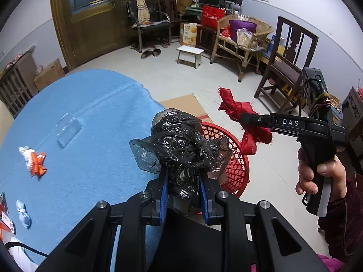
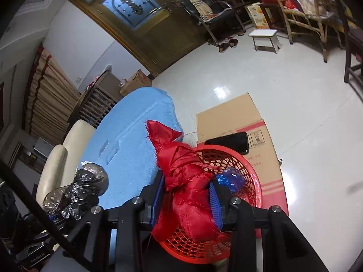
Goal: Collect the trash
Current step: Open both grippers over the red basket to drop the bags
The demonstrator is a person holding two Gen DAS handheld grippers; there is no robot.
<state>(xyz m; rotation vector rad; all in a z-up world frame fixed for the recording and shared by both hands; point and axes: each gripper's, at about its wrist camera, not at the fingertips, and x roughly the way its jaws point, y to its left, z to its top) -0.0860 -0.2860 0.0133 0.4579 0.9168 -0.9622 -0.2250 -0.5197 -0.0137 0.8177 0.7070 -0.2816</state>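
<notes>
Trash in left gripper (image 1: 183, 181): crumpled black plastic bag (image 1: 179, 145) is sitting pinched between the blue pads, hanging at the table's edge, 9 o'clock of the basket.
Trash in right gripper (image 2: 188, 195): knotted red cloth (image 2: 188, 181) is being clamped between its fingers, hovering over the basket.
Basket: red lattice basket (image 2: 251, 174) is standing on the floor, a blue wrapper (image 2: 230, 179) lying inside.
Table: blue tablecloth (image 1: 79, 117) is carrying an orange-and-white wrapper (image 1: 34, 161) at 9 o'clock and a pale blue scrap (image 1: 23, 213) at 8 o'clock.
</notes>
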